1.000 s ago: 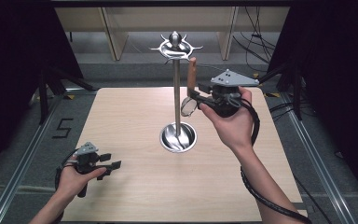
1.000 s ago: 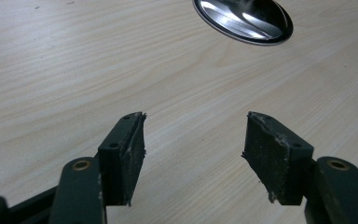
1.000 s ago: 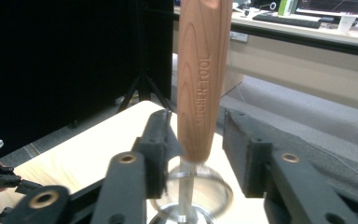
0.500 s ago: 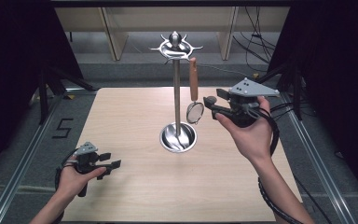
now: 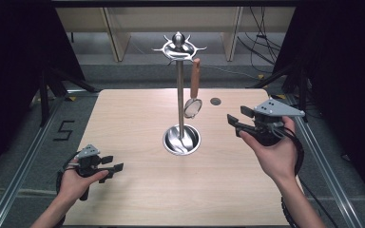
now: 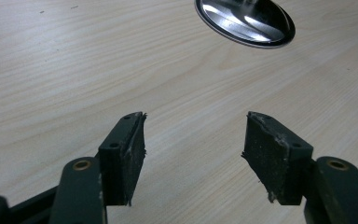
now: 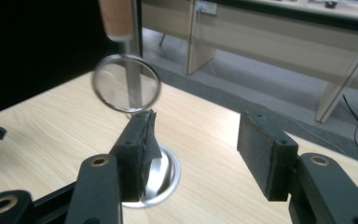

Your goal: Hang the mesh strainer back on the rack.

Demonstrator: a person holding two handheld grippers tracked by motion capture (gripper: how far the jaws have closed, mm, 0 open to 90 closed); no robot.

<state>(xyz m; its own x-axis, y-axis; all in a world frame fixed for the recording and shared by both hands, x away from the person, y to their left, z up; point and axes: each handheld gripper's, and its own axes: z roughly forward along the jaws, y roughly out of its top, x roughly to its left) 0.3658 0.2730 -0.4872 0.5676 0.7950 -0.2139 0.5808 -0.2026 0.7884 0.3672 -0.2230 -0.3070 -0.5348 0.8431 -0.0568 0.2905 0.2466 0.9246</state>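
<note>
Right hand-held gripper (image 5: 234, 124) withdrawn, jaws just opened, empty; strainer (image 5: 193, 107) hangs on stand (image 5: 180, 95).

A pale wooden tabletop with fine grain (image 5: 138, 114) sits at the centre of a dim studio, lit evenly from above. Grey carpeted floor (image 5: 26, 142) surrounds it, crossed by silver metal rails (image 5: 24, 164) at 9 and 3 o'clock, with a black numeral "5" marked on the floor (image 5: 62, 130) at 9 o'clock. Black curtains (image 5: 14, 57) close off both sides. At 12 o'clock stands a light wooden bench with slanted legs (image 5: 114, 33); black cables (image 5: 261, 47) trail at 1 o'clock.
</note>
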